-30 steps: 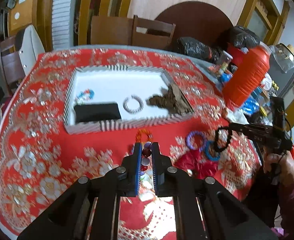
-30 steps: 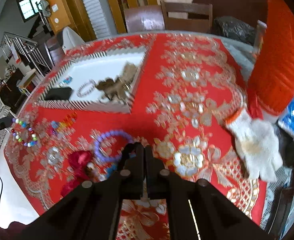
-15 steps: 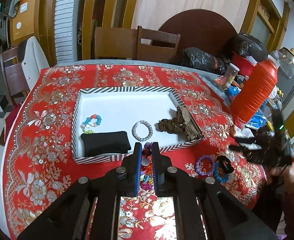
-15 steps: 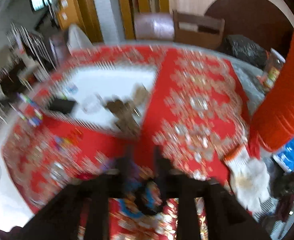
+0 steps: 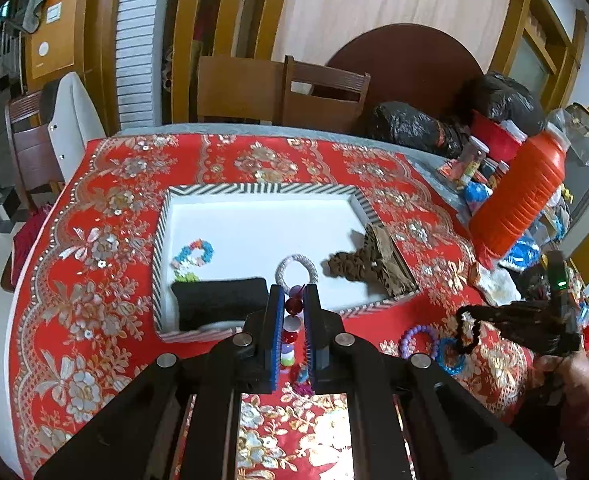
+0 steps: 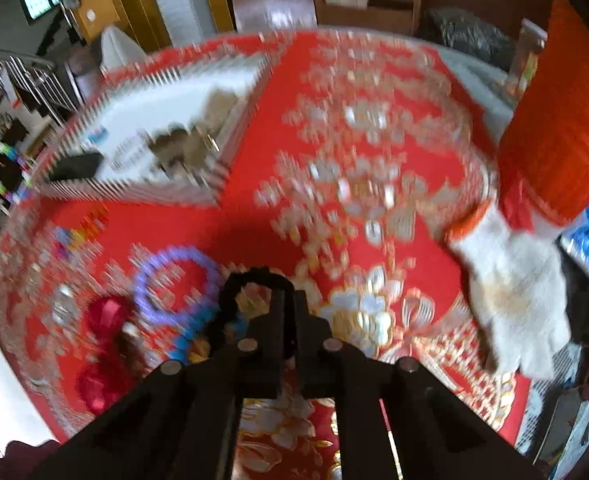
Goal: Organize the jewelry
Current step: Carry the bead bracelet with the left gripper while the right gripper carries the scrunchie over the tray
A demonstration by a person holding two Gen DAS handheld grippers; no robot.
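Note:
My left gripper is shut on a colourful beaded bracelet and holds it above the near rim of the striped white tray. The tray holds a black pouch, a silver ring bracelet, a blue flower bracelet and a brown scrunchie. My right gripper is shut on a black bracelet, lifted above the red cloth; it also shows in the left wrist view. A purple bead bracelet and a blue ring lie on the cloth.
An orange jug stands at the right edge beside a white glove, black bags and clutter. Red hair ties lie on the cloth at the front. Wooden chairs stand behind the table.
My left gripper rose and moved toward the tray with the beaded bracelet. My right gripper dipped, closed on the black bracelet and lifted it; its view is blurred by motion.

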